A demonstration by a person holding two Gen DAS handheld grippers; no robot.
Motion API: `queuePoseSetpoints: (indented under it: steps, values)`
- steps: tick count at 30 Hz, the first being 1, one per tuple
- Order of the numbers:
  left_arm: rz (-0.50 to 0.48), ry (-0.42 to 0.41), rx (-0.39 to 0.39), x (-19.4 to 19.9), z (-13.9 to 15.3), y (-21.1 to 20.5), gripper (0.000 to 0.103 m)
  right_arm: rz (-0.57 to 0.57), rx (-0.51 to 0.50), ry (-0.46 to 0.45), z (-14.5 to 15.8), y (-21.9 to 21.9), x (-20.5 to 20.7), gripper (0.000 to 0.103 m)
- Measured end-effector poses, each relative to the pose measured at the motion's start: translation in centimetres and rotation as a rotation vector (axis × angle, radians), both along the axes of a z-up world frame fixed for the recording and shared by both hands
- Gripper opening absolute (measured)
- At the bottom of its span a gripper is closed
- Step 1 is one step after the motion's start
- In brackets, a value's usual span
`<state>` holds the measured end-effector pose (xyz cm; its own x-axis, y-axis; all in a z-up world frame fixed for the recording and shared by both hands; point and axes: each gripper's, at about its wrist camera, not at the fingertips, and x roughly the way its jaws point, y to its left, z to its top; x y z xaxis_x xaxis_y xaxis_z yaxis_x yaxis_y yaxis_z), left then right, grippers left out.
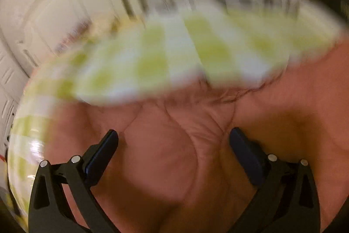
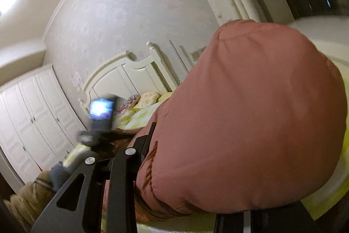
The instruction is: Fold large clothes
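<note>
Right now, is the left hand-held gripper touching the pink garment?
Cannot tell. The left wrist view shows the left hand-held gripper open over the pink garment, but blur hides whether its fingers touch it.

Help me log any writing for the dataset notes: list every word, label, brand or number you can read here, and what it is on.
No readable text in either view.
Lit screen on the device above the other gripper: glowing but too blurred to read.
Pink padded garment: dark stitch marks near its edge, no letters or label visible.
Green-and-white checked bedcover: pattern only, motion-blurred.

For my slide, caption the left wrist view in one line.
Open left tongs hover over a pink padded coat on a green-checked sheet.
</note>
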<state>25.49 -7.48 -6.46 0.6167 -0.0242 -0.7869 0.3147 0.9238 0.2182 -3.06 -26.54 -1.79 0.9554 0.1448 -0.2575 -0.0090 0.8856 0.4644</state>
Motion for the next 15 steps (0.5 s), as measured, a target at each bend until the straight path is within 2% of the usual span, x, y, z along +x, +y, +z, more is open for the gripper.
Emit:
queuePoseSetpoints:
  steps: [1, 3, 6, 8, 10, 12, 14, 15]
  values:
    - [0.002, -0.024, -0.002, -0.1, 0.3, 0.0, 0.101, -0.005, -0.032, 0.007, 0.4, 0.4, 0.6, 0.036]
    - [0.011, -0.019, -0.013, -0.3, 1.3, 0.4, 0.101, -0.014, -0.097, -0.004, 1.1, 0.9, 0.6, 0.036]
    - [0.021, -0.071, -0.077, -1.9, 3.7, 2.2, 0.100, -0.017, -0.162, -0.006, 1.6, 1.7, 0.8, 0.036]
    - [0.002, -0.112, -0.122, -4.1, 5.2, 3.6, 0.101, -0.019, -0.213, -0.010, 1.6, 2.7, 1.0, 0.036]
    - [-0.016, -0.155, -0.175, -7.9, 5.8, 5.2, 0.101, -0.021, -0.264, -0.010, 2.2, 3.8, 1.2, 0.036]
    - [-0.041, -0.154, -0.192, -11.1, 4.4, 5.2, 0.101, -0.020, -0.289, -0.009, 2.5, 4.4, 1.4, 0.036]
    - [-0.076, -0.140, -0.124, -13.0, 1.3, 3.8, 0.101, -0.007, -0.291, 0.000, 2.6, 4.8, 1.6, 0.036]
    - [-0.077, -0.199, -0.104, -13.9, 0.3, 3.6, 0.101, 0.011, -0.299, 0.020, 2.4, 5.4, 1.9, 0.036]
